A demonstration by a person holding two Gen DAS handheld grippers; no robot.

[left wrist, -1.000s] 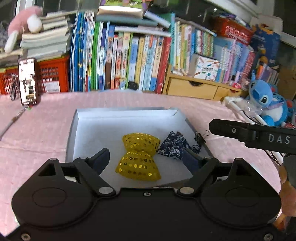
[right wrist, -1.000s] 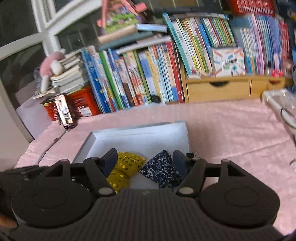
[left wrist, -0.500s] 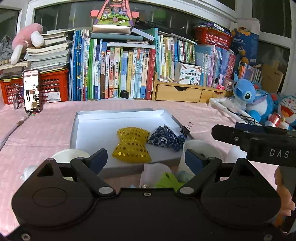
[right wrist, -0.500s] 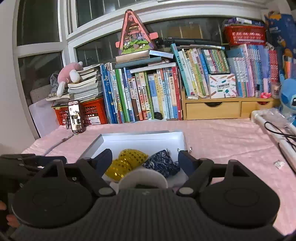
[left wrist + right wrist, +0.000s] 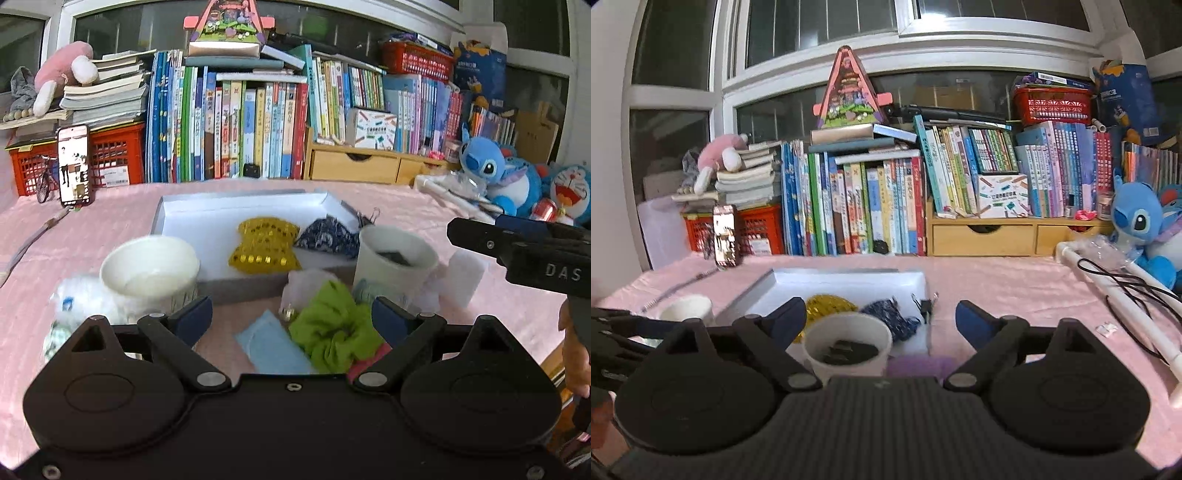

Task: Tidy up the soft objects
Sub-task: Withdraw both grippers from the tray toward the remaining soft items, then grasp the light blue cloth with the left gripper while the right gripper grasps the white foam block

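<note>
A sequined yellow bow (image 5: 266, 242) and a dark blue patterned pouch (image 5: 328, 237) are laid in the shallow white box (image 5: 192, 218). A crumpled green scrunchie (image 5: 334, 328) is seen before it, between two white cups (image 5: 395, 260). The left gripper (image 5: 291, 317) is wide open and empty; the right gripper (image 5: 881, 321) is opening, empty.

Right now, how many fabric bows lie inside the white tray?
2. The yellow sequined bow lies mid-tray; the navy patterned bow sits beside it, toward the tray's right wall. The paper cup may hide more.
</note>
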